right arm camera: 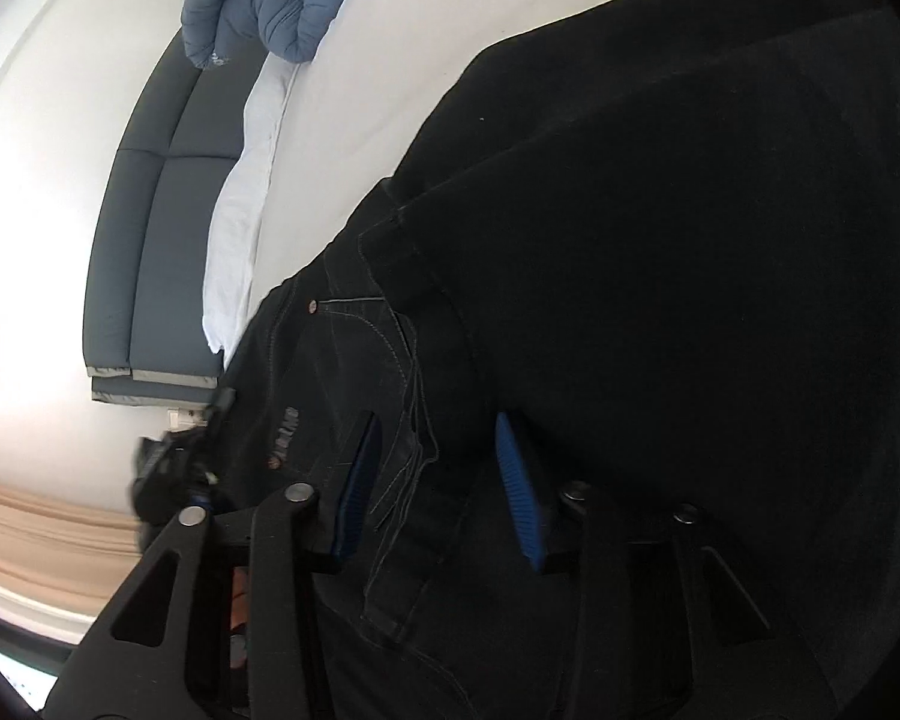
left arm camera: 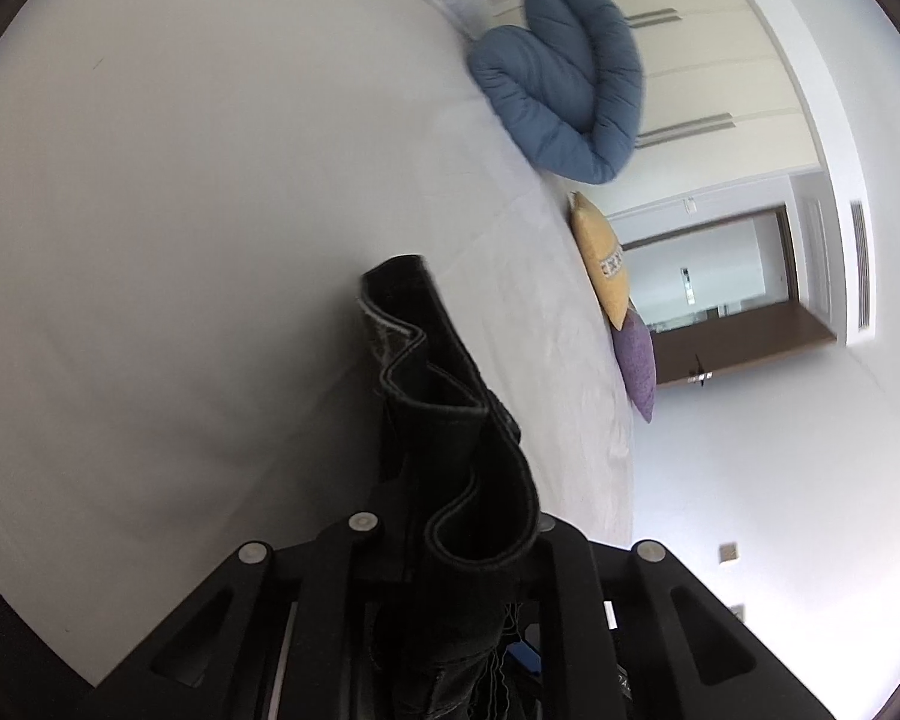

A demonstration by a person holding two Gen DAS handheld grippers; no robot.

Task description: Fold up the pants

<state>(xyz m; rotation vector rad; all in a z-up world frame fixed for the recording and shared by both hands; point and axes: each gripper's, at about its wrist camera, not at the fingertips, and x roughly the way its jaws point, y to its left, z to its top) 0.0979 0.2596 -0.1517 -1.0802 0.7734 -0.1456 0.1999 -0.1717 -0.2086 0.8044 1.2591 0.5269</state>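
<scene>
Black denim pants (left arm camera: 450,420), stitched hems rippled.

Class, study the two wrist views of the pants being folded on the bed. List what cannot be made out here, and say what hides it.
1. Left wrist view: the left gripper pads, buried under the bunched hem of the black pants.
2. Right wrist view: the full layout of the pants, cut off by the right frame edge; the right gripper blue pads straddle the waistband.
3. Right wrist view: the dark object at left, motion-blurred.
</scene>
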